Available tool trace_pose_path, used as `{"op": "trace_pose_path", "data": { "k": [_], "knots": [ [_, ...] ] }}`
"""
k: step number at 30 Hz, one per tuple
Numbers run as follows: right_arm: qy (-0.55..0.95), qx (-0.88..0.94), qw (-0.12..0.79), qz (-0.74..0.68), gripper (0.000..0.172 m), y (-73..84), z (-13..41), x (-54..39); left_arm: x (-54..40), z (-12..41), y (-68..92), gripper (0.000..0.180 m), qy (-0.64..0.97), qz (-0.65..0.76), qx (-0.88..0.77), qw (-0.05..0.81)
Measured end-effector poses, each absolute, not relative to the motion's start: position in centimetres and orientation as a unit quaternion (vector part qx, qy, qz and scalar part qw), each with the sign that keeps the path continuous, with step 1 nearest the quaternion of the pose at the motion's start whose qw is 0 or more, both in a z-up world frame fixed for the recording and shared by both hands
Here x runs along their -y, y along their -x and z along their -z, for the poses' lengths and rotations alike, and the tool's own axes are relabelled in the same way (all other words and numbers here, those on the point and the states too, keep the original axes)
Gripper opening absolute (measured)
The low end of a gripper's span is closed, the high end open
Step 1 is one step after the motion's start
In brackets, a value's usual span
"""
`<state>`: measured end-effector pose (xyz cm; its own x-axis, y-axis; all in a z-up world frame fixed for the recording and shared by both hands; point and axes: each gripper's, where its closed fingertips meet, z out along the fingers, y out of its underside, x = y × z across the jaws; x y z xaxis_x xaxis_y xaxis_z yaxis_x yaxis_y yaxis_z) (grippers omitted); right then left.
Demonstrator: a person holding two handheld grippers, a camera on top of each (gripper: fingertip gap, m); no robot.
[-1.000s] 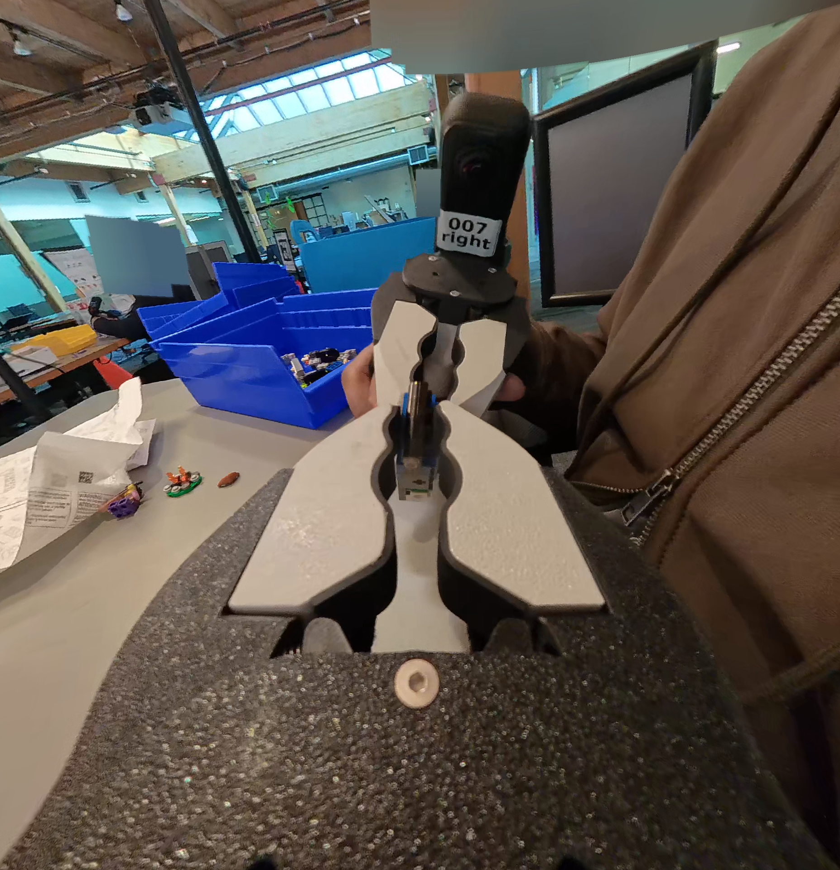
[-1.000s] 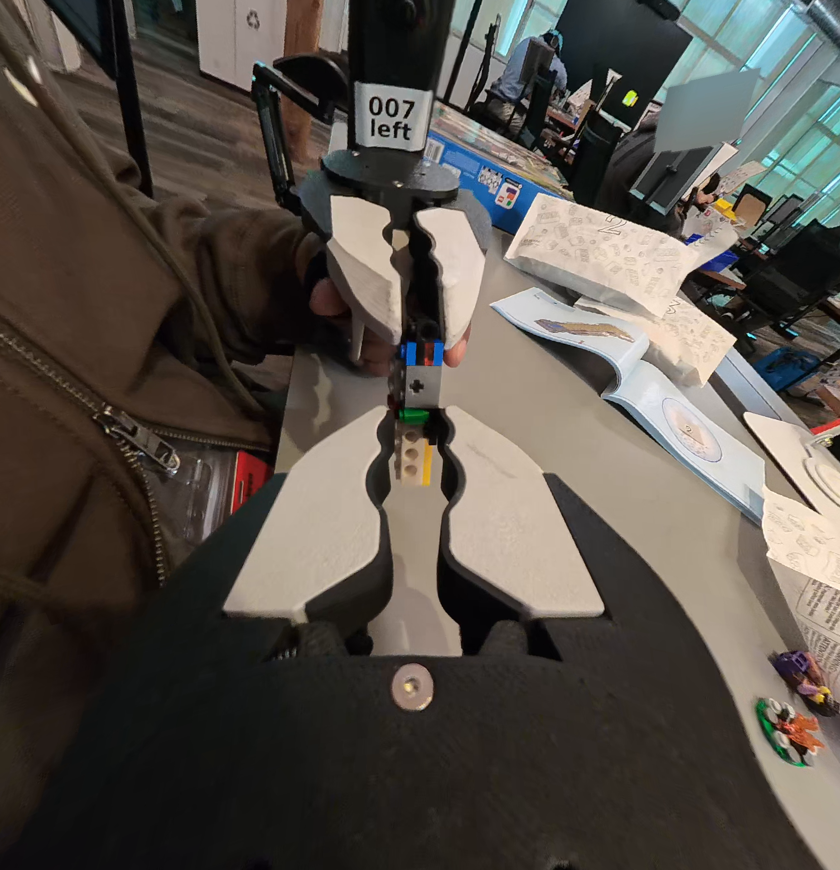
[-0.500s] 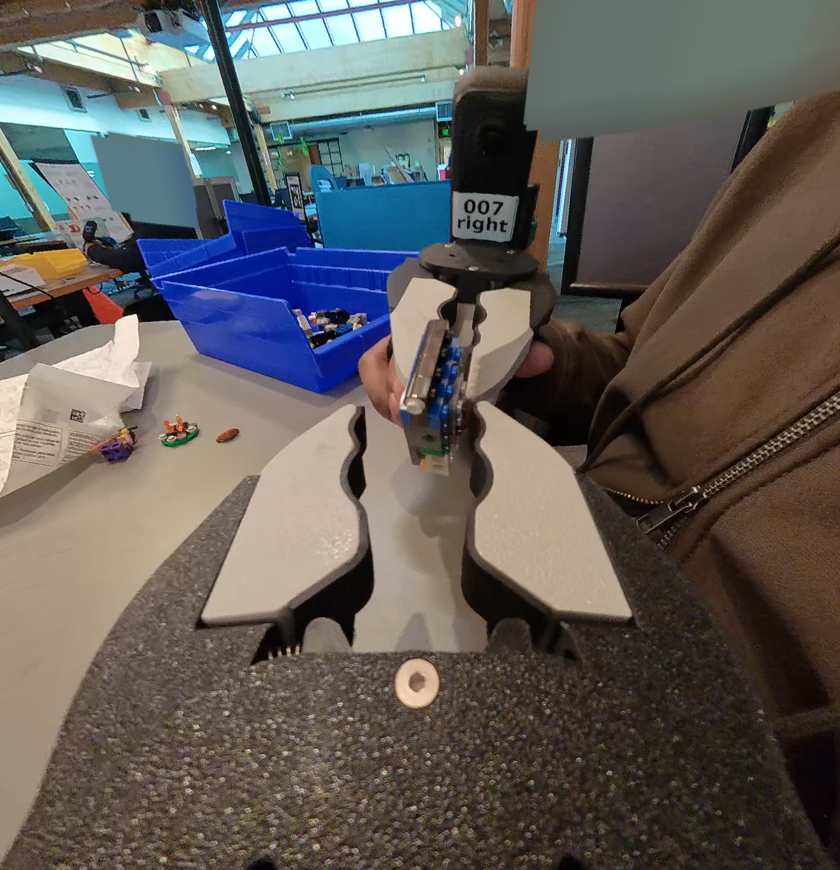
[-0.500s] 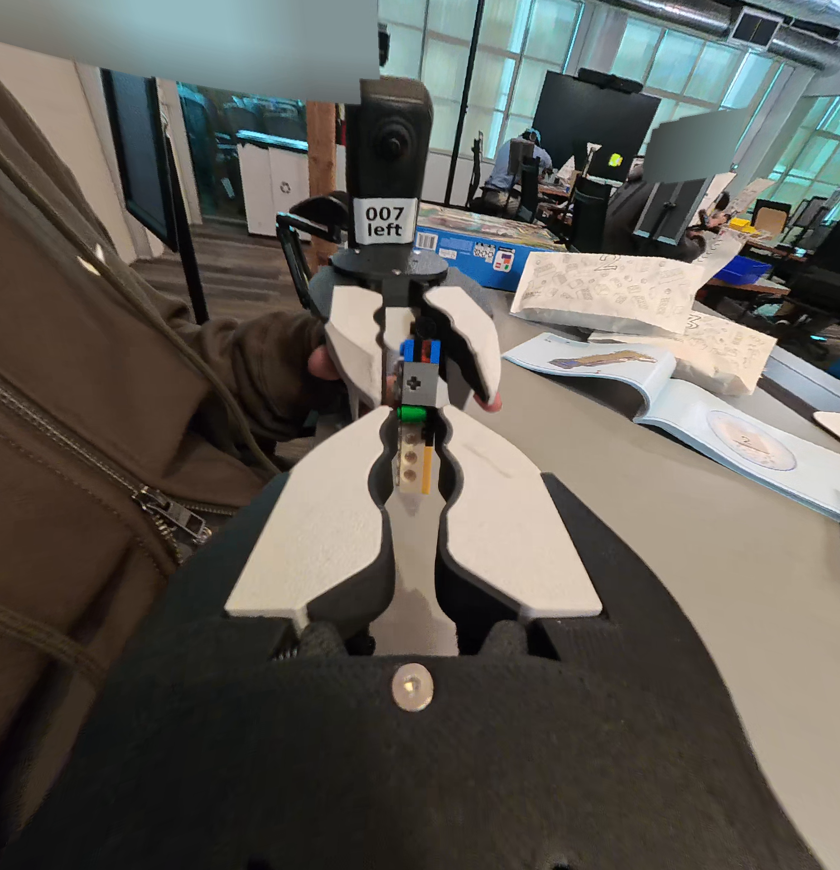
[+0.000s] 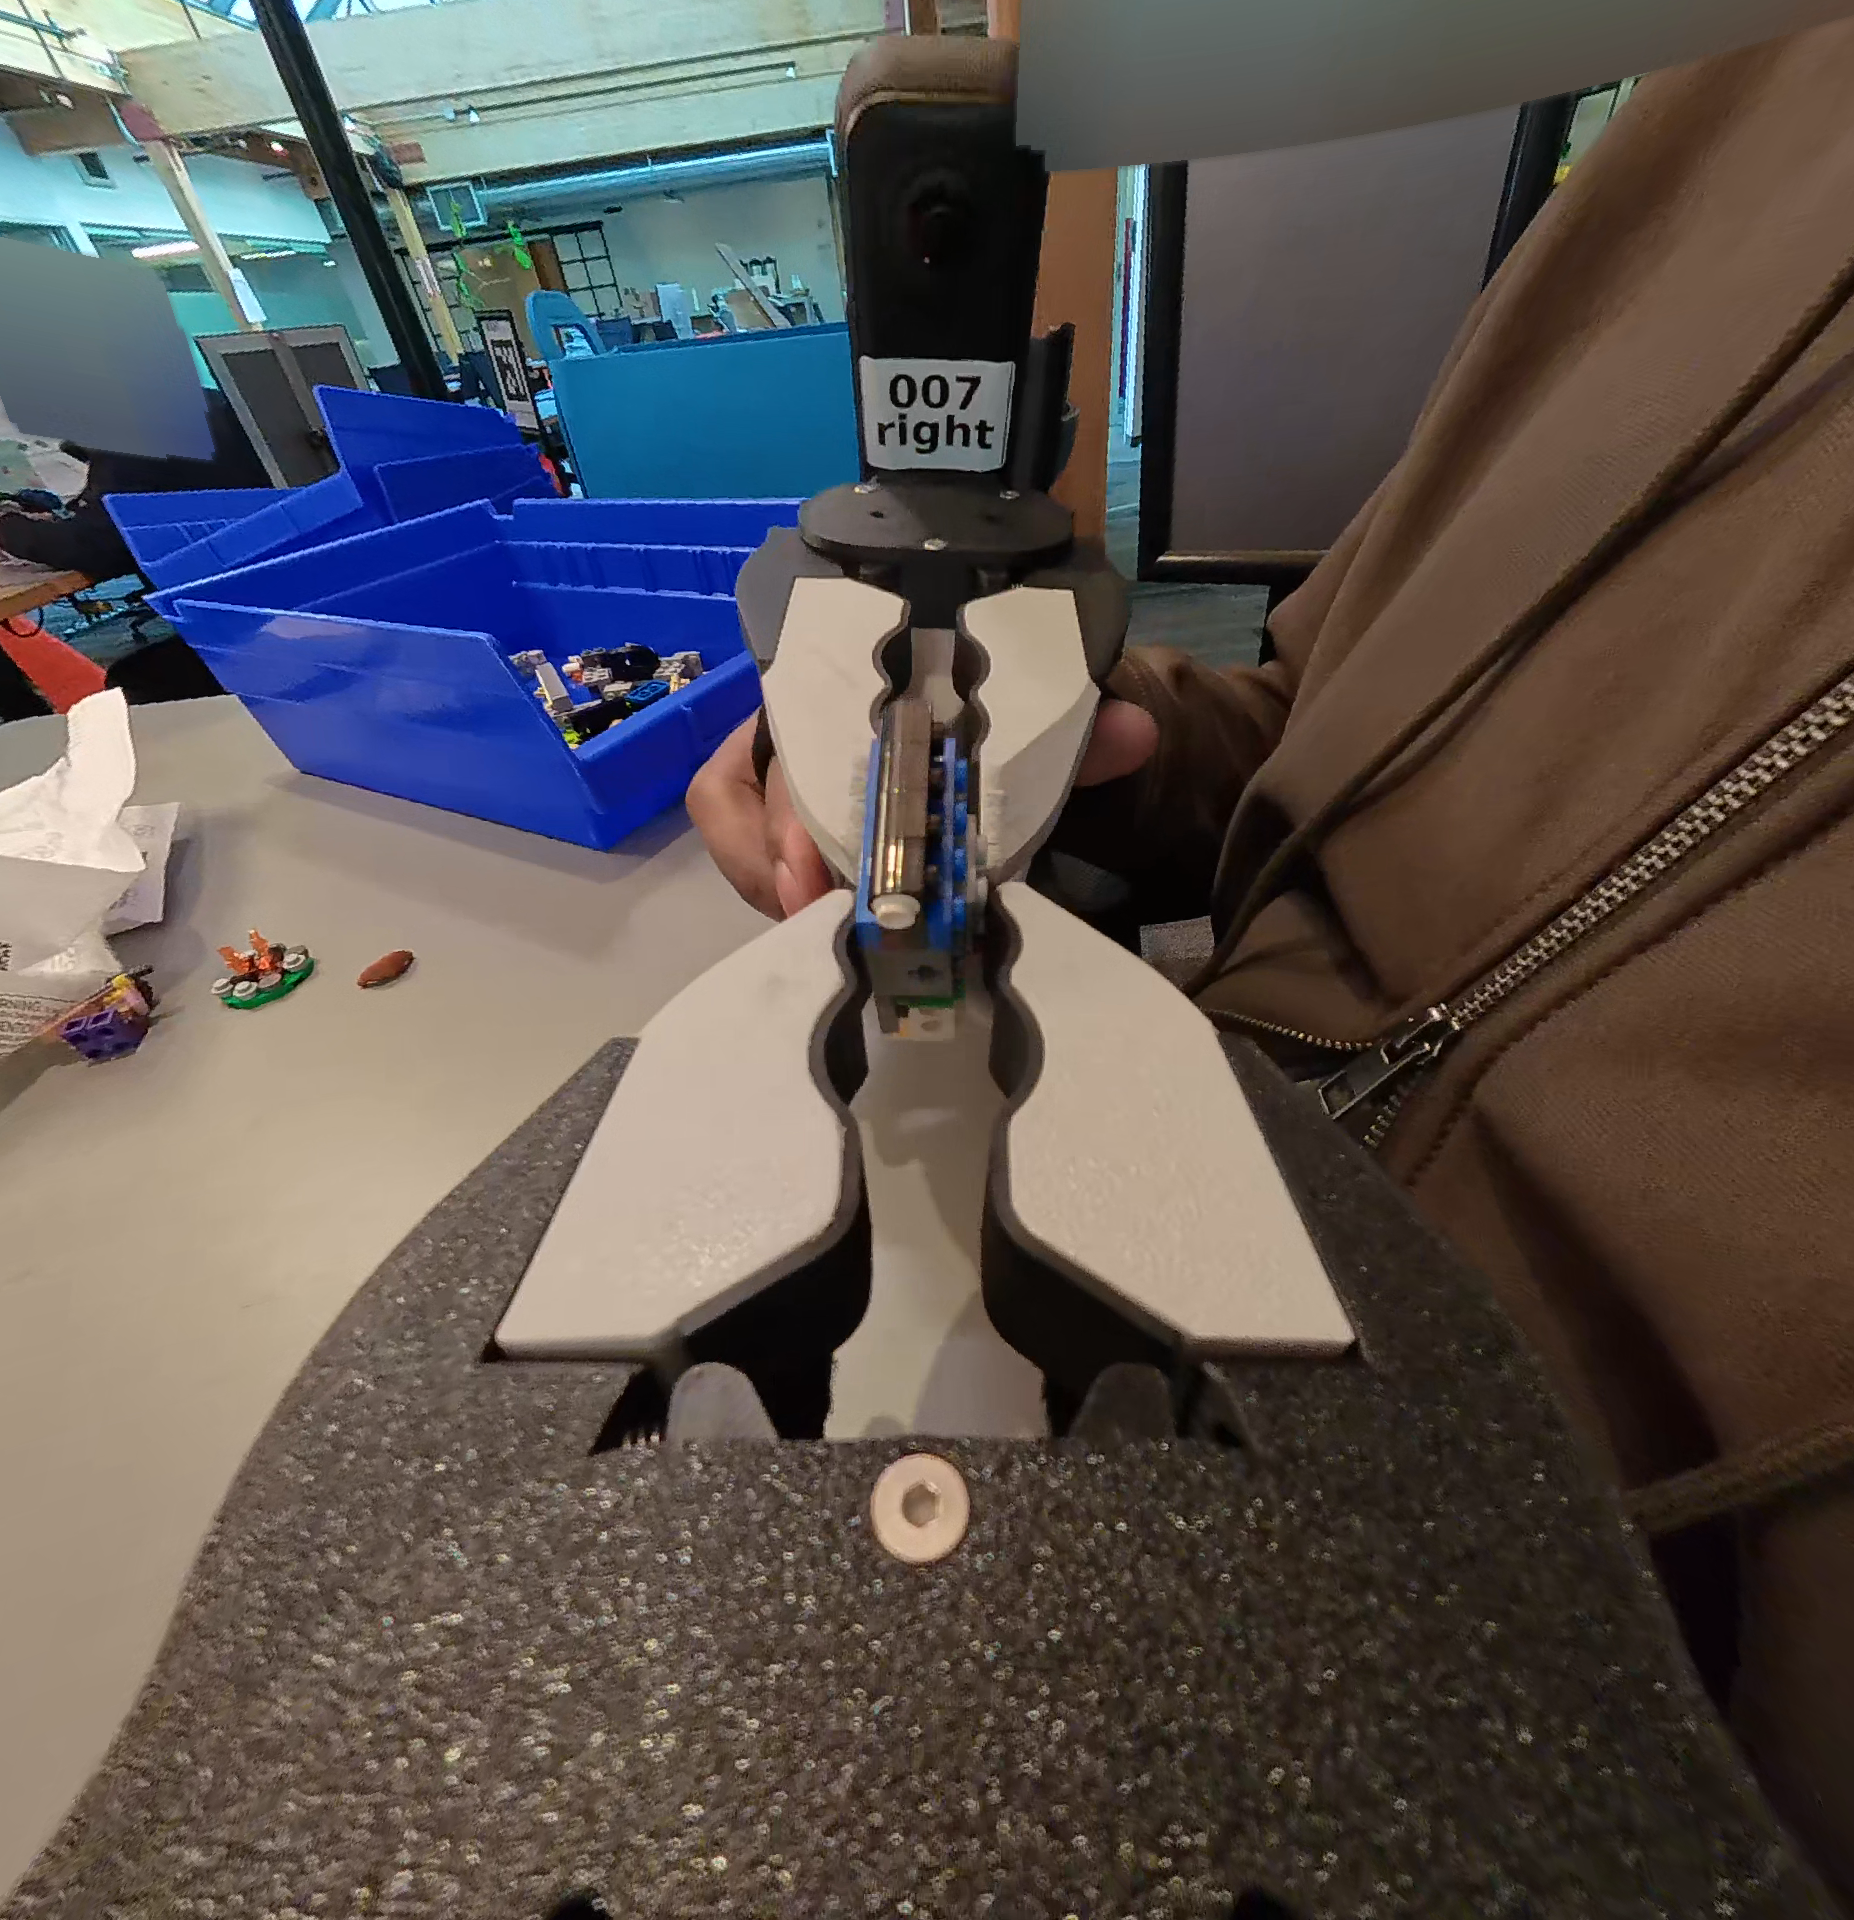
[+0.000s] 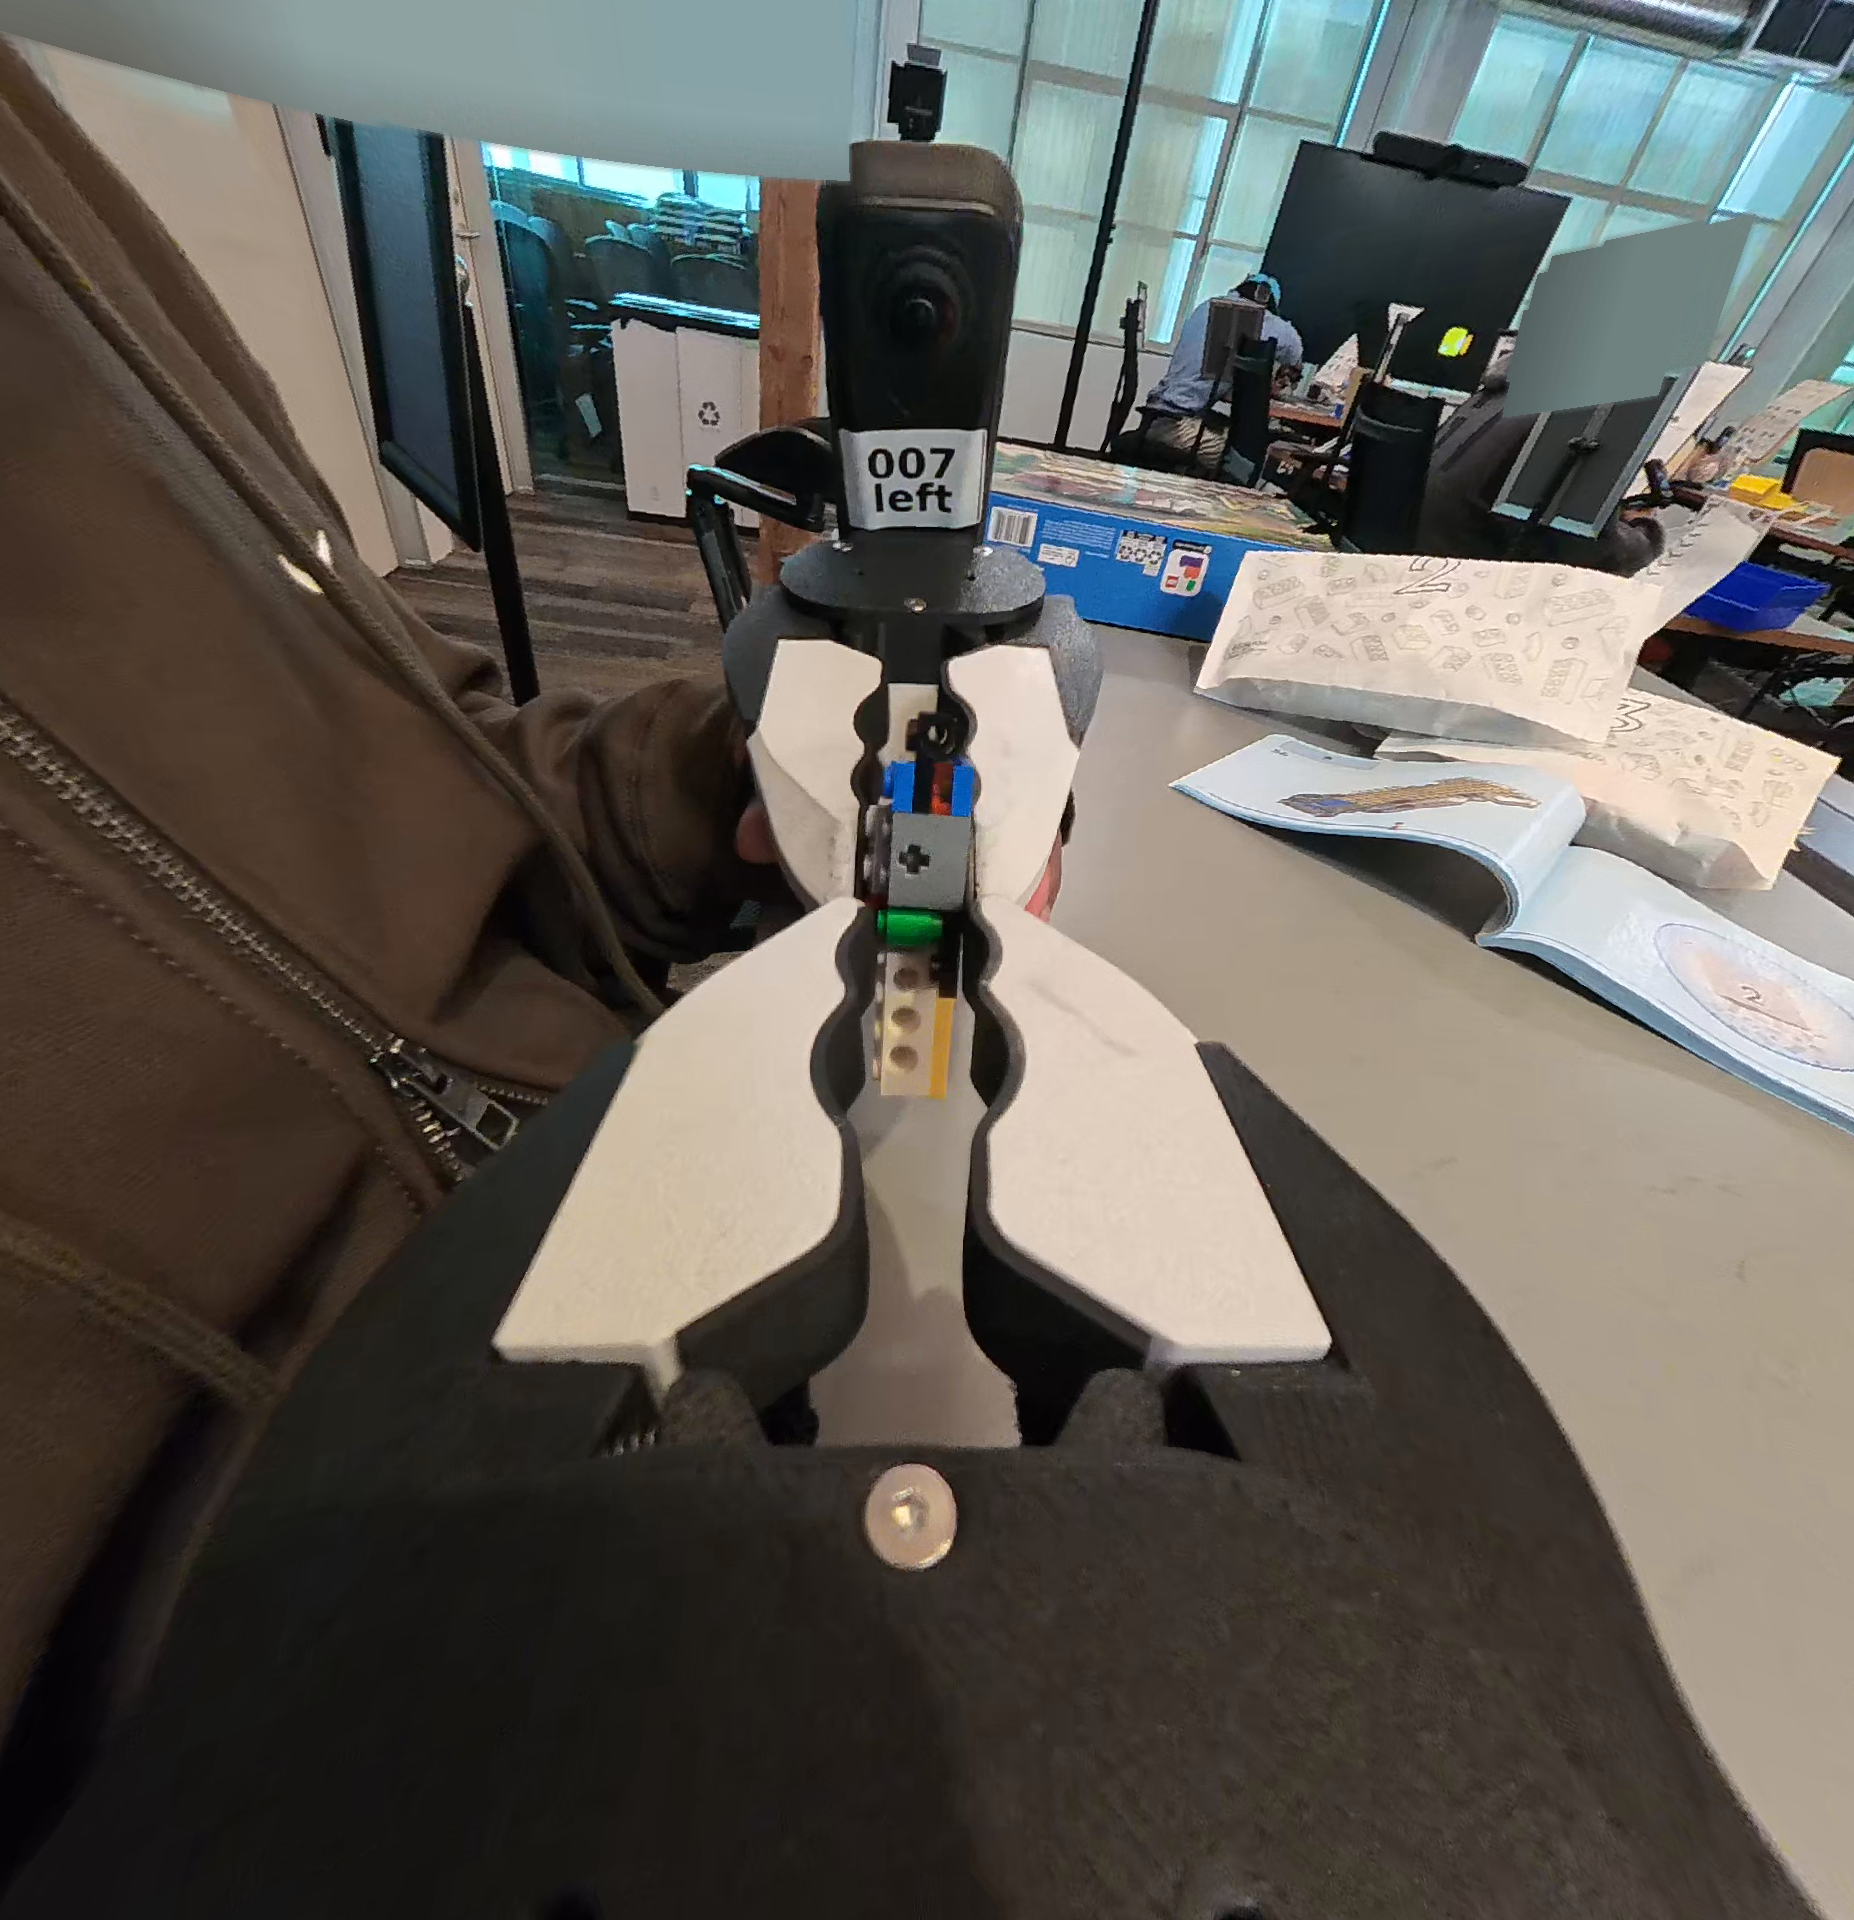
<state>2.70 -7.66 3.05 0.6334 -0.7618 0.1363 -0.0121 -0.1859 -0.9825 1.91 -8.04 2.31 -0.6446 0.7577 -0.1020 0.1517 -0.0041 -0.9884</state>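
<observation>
Both my tongs pinch one brick stack end to end, left tongs and right tongs tip to tip; its long axis runs between them.

Two grippers share one brick build. Two printed paper bags, one open booklet, one blue box, three small loose pieces.

Right gripper and left gripper both clamp brick assembly.
</observation>
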Motion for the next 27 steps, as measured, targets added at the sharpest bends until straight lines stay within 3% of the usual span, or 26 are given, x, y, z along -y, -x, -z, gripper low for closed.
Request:
{"op": "trace_pose_path", "data": {
  "k": [8,27],
  "knots": [
    [0.706,-0.276,0.554,0.344,0.015,-2.9,-2.9,7.8,8.2,-2.1,-2.2,0.019,0.339,-0.615,0.67,0.239],
    [0.699,-0.254,0.624,0.239,0.015,-1.5,-2.9,6.3,6.5,-1.9,-0.9,0.019,0.387,-0.584,0.648,0.297]
  ]
}}
